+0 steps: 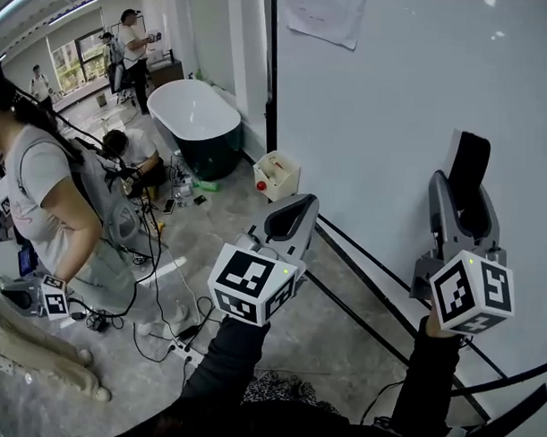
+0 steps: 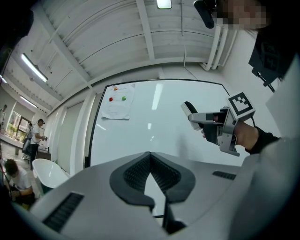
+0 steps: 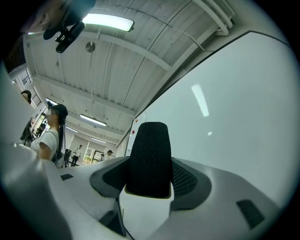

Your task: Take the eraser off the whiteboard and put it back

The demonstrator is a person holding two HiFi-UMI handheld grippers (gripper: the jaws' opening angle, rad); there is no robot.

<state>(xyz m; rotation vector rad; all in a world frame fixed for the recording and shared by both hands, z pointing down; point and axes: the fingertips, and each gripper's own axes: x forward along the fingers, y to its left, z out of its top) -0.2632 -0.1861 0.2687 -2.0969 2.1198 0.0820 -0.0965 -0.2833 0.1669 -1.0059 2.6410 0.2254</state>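
Right gripper had its jaws spread wide around the eraser, the pads pressing on its white body from both sides while the black felt end stood up past the fingertips. In the head view the eraser sat at about 3 o'clock, upright and close in front of the whiteboard; whether felt met board could not be told. The left gripper had its jaws pressed together at the tips with nothing between them, and it hung at 9 o'clock from the right one, well apart from it and pointing toward the same board. A sheet of paper with red and green dots was stuck on the board at 12 o'clock, far from the eraser. Beyond the board's black edge, at 11 o'clock, stood a white and dark bathtub, with a person crouching just beside it and a small white box on the floor near the board's foot. At 9 o'clock a person in a pale shirt stood over a tangle of cables.
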